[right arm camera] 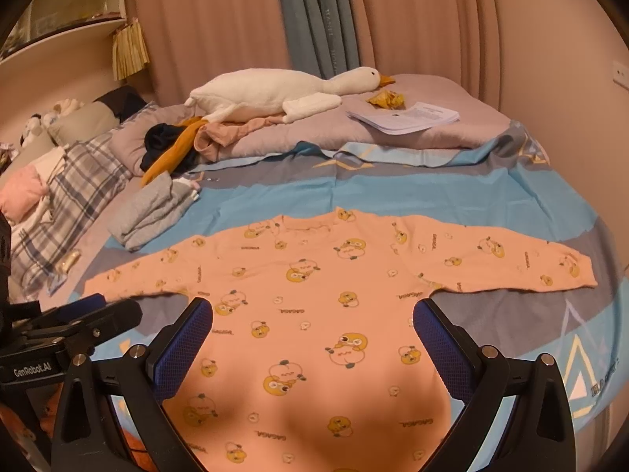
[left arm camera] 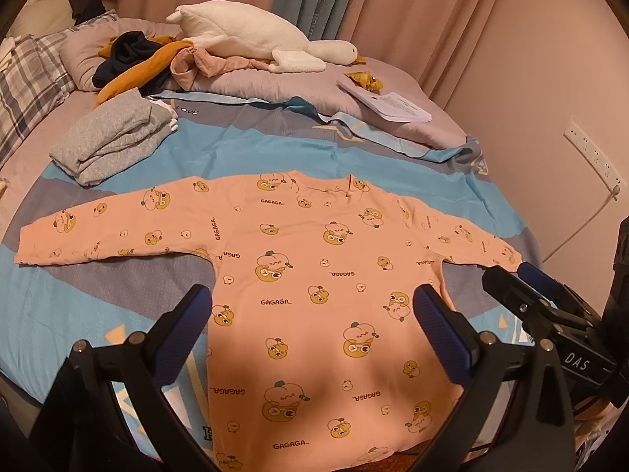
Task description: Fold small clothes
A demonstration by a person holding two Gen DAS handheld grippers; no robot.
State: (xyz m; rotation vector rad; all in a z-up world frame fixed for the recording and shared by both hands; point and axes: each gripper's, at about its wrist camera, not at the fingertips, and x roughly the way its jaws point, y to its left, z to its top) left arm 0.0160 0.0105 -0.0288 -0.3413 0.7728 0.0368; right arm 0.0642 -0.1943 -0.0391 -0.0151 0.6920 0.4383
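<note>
We are over a bed point(left arm camera: 275, 149) with a blue and grey patterned sheet, pink curtains behind it. The small pink shirt point(left arm camera: 314, 275) printed with cartoon ducks lies flat in the middle of the sheet, both sleeves stretched out sideways, collar toward the far side, hem toward us. Our left gripper point(left arm camera: 312, 314) hangs just above the shirt's body with its fingers spread wide, holding nothing. Our right gripper point(right arm camera: 314, 326) does the same, jaws wide apart and empty over the lower torso. Just beyond the left sleeve sits a folded grey garment point(left arm camera: 114, 141). Farther back, a heap of dark and mustard clothes point(left arm camera: 137, 63) and a white plush goose point(left arm camera: 259, 35) rest on a pillow, with a sheaf of papers point(left arm camera: 389, 106) to the right.
</note>
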